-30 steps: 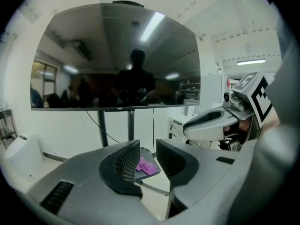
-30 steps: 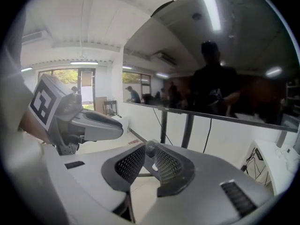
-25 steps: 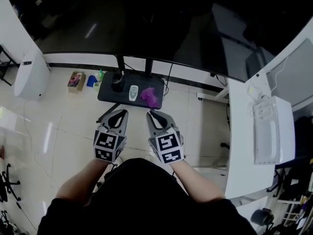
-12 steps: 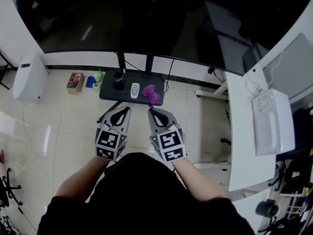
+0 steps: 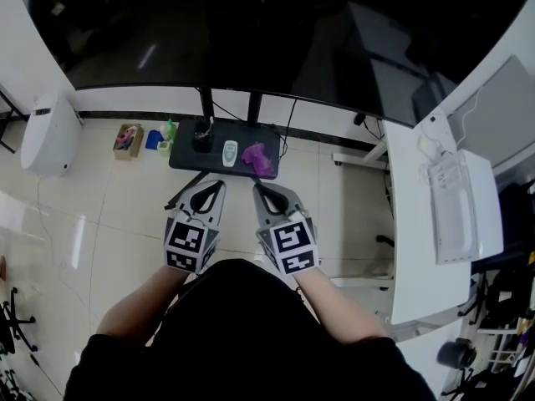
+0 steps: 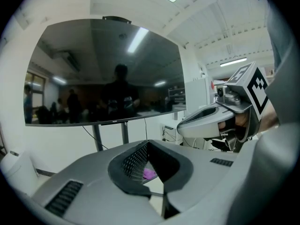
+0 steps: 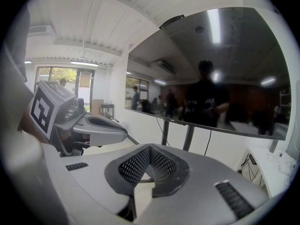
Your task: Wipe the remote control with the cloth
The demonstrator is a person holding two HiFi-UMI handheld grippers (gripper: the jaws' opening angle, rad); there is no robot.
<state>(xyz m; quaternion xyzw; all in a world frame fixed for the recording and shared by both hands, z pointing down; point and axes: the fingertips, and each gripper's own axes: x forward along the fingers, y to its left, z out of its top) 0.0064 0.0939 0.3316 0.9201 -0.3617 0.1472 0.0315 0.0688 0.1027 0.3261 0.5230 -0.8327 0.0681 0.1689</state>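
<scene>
A white remote control (image 5: 230, 153) lies on the black stand base (image 5: 188, 159) under the big screen. A crumpled purple cloth (image 5: 258, 159) lies just right of it on the same base; a scrap of the purple cloth (image 6: 149, 173) also shows through the left gripper's jaws. My left gripper (image 5: 211, 187) is shut and empty, held in front of me short of the base. The right gripper (image 5: 261, 190) sits beside it, also shut with nothing in it. In the left gripper view the right gripper (image 6: 212, 121) appears at the right; in the right gripper view the left gripper (image 7: 96, 128) appears at the left.
A large dark screen (image 5: 251, 32) on two posts stands over the base. A white appliance (image 5: 48, 132) is at the left, small coloured items (image 5: 132, 137) sit on the floor left of the base, and a white desk (image 5: 435, 224) with a white box runs down the right.
The base with the remote and cloth sits slightly higher in the head view than a second ago. Both grippers hold almost the same place.
</scene>
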